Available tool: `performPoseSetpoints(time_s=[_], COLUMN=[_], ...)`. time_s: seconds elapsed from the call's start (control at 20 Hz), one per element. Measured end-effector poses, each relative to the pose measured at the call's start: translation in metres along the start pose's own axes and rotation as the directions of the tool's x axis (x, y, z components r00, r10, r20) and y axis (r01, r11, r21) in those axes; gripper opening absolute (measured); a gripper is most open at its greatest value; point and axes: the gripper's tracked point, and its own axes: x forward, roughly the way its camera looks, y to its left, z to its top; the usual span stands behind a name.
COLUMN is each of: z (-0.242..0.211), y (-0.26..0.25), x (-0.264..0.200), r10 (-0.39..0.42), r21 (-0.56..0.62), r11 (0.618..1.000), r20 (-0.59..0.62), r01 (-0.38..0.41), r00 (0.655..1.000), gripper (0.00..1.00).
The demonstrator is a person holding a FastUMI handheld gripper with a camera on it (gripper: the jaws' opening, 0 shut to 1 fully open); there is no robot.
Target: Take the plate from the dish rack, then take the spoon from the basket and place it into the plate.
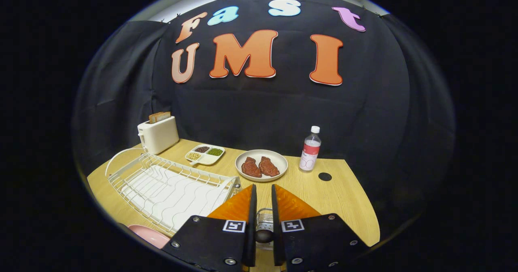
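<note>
My gripper (263, 189) hangs low over the near edge of the wooden table (344, 199), its fingers almost together. A dark rounded handle end, which looks like the spoon (264, 236), sits in the narrow gap and touches both fingers. Just beyond it, a bit of a metal wire basket (265, 217) shows between the fingers. The pink plate (149, 235) lies flat on the table left of the fingers, beside the near corner of the white wire dish rack (170, 187). The rack holds no dishes.
A white toaster (158, 134) with bread stands behind the rack. A divided dish of beans (205, 154), a white plate with two meat pieces (261, 165) and a water bottle (310, 150) lie beyond the fingers. A black round disc (324, 176) sits near the bottle.
</note>
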Motion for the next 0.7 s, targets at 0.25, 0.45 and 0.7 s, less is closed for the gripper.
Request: performPoseSetpoints(time_s=[0.25, 0.45, 0.7], z=[0.054, 0.076, 0.055], y=[0.018, 0.063, 0.14], x=[-0.03, -0.063, -0.097], r10=[0.058, 0.173, 0.36], r21=[-0.029, -0.02, -0.043], r11=[0.998, 0.985, 0.933], r20=[0.073, 0.109, 0.064], r01=[-0.056, -0.172, -0.357], r00=[0.996, 0.979, 0.931], gripper=[0.17, 0.17, 0.17])
